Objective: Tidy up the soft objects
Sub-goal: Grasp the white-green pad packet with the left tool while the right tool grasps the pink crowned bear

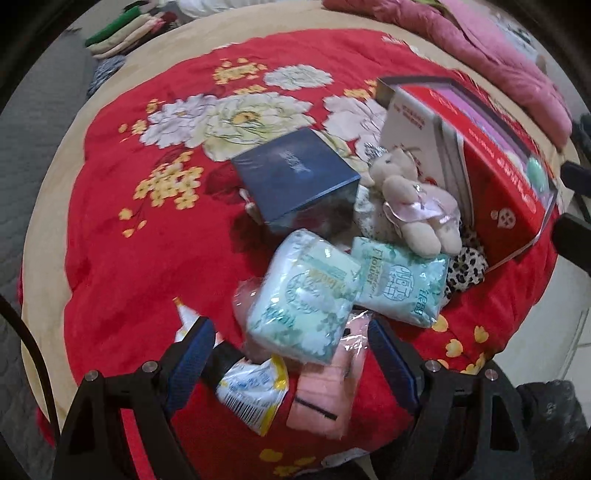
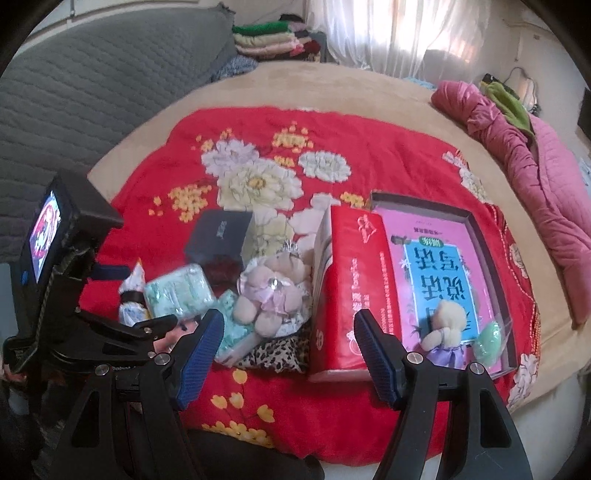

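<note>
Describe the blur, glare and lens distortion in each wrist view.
Left wrist: fisheye bends the red floral quilt into a dome, corners vignetted black; the tissue pack wrapper glints. Right wrist: the bright curtained window washes out, and the tissue pack is smeared.

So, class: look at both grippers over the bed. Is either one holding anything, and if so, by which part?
Nothing is held. The left gripper hangs open over the packets, and the right gripper is open above the red blanket.
</note>
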A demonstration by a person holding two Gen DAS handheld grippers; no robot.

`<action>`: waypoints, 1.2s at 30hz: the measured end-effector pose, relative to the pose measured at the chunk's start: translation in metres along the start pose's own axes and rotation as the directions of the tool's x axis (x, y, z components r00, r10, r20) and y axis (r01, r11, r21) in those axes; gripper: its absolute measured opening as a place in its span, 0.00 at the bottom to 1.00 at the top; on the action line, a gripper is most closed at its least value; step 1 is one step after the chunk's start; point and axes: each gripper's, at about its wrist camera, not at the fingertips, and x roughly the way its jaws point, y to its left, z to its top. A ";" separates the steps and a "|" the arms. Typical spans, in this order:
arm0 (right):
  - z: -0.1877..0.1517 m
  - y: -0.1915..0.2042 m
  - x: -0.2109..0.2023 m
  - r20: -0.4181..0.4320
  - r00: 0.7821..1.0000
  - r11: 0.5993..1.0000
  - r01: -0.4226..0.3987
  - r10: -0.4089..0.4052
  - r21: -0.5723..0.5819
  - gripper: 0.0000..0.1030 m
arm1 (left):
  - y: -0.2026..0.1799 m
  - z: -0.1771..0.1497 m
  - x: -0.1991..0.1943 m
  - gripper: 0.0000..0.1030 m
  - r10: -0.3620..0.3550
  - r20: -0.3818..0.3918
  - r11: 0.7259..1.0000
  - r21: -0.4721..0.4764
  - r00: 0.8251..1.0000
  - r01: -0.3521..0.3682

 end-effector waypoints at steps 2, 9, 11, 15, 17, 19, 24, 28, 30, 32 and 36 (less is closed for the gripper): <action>0.002 0.002 0.009 -0.017 1.000 1.000 0.004 -0.004 -0.019 0.72 | -0.005 0.002 0.007 0.82 0.015 -0.010 1.000 0.023 1.000 -0.015; 0.014 0.018 0.043 -0.086 0.996 0.995 -0.015 0.007 -0.096 0.72 | -0.001 0.005 0.024 0.81 -0.001 -0.024 1.000 0.030 1.000 0.001; 0.018 0.023 0.054 -0.104 0.994 0.993 -0.024 0.012 -0.115 0.72 | 0.006 0.007 0.030 0.73 -0.040 -0.035 0.999 0.005 0.999 0.040; 0.022 0.029 0.070 -0.131 0.991 0.991 -0.012 -0.006 -0.135 0.72 | 0.019 0.008 0.036 0.66 -0.120 -0.043 0.992 -0.036 0.992 0.119; 0.023 0.032 0.078 -0.145 0.989 0.989 -0.003 -0.018 -0.145 0.72 | 0.021 0.008 0.033 0.59 -0.134 -0.031 0.990 -0.039 0.990 0.133; 0.025 0.035 0.088 -0.160 0.987 0.988 0.000 -0.025 -0.154 0.72 | 0.026 0.008 0.030 0.58 -0.175 -0.021 0.984 -0.051 0.984 0.173; 0.029 0.040 0.113 -0.193 0.980 0.986 0.020 -0.052 -0.163 0.72 | 0.039 0.006 0.028 0.56 -0.250 -0.009 0.964 -0.094 0.968 0.248; 0.028 0.041 0.133 -0.224 0.971 0.985 0.048 -0.084 -0.164 0.69 | 0.043 0.005 0.028 0.55 -0.261 -0.006 0.960 -0.106 0.965 0.259; 0.027 0.039 0.137 -0.209 0.973 0.985 0.068 -0.100 -0.156 0.57 | 0.045 0.004 0.026 0.55 -0.274 0.001 0.955 -0.118 0.962 0.272; 0.027 0.038 0.135 -0.198 0.975 0.986 0.065 -0.096 -0.155 0.49 | 0.048 0.003 0.024 0.55 -0.284 0.006 0.951 -0.128 0.959 0.282; 0.025 0.029 0.119 -0.160 0.986 0.994 0.023 -0.040 -0.106 0.28 | 0.055 0.003 0.014 0.55 -0.294 0.033 0.944 -0.149 0.955 0.296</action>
